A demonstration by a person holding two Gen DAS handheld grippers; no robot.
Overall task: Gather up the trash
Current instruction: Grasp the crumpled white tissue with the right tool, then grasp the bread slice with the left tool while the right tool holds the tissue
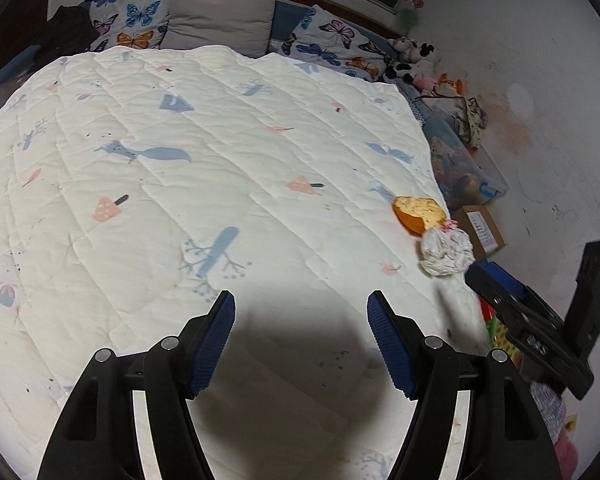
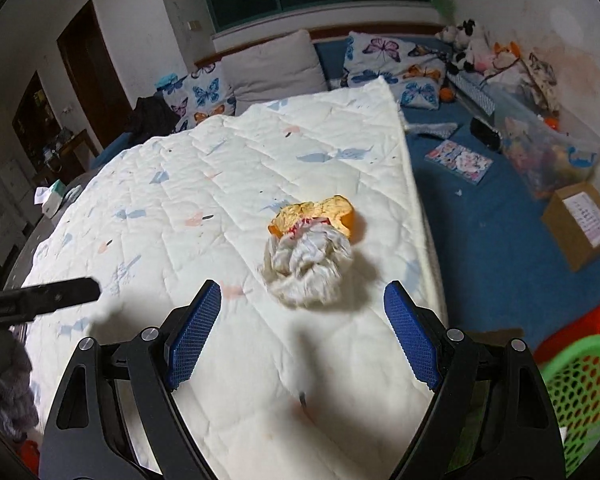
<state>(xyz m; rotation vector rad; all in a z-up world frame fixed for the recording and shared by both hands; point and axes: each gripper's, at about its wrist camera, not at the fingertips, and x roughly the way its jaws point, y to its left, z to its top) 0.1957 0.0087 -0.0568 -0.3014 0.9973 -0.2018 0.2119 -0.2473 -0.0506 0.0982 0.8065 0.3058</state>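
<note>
At the far left of the room we saw a dark doorway (image 2: pixel 92 76), and along the far wall a row of butterfly pillows (image 2: pixel 204 96) flanking a grey cushion (image 2: pixel 278 66). A white quilt (image 1: pixel 180 140) printed with foxes, mushrooms and trees covered most of the bed.

Our left gripper (image 1: pixel 301 344) hung over the near middle of the quilt with its blue pads spread apart and nothing between them; only its shadow lay on the fabric below.

Toward the right edge of the quilt lay the trash: a crumpled white tissue (image 2: pixel 308 268) with a piece of orange peel (image 2: pixel 320 214) touching it on the far side. Our right gripper (image 2: pixel 302 336) was just on the near side of the tissue, jaws released and wide, gripping nothing; the wad sat beyond the fingertips, not between them.

Right of the quilt we saw bare blue sheet (image 2: pixel 492 240) with a small picture booklet (image 2: pixel 460 160) on it, a cardboard box (image 2: pixel 580 224) near the wall, a clear plastic bin (image 2: pixel 548 152) of toys beyond that, and stuffed animals (image 2: pixel 472 50) in the far corner. At the near right stood a green mesh basket (image 2: pixel 584 392).
</note>
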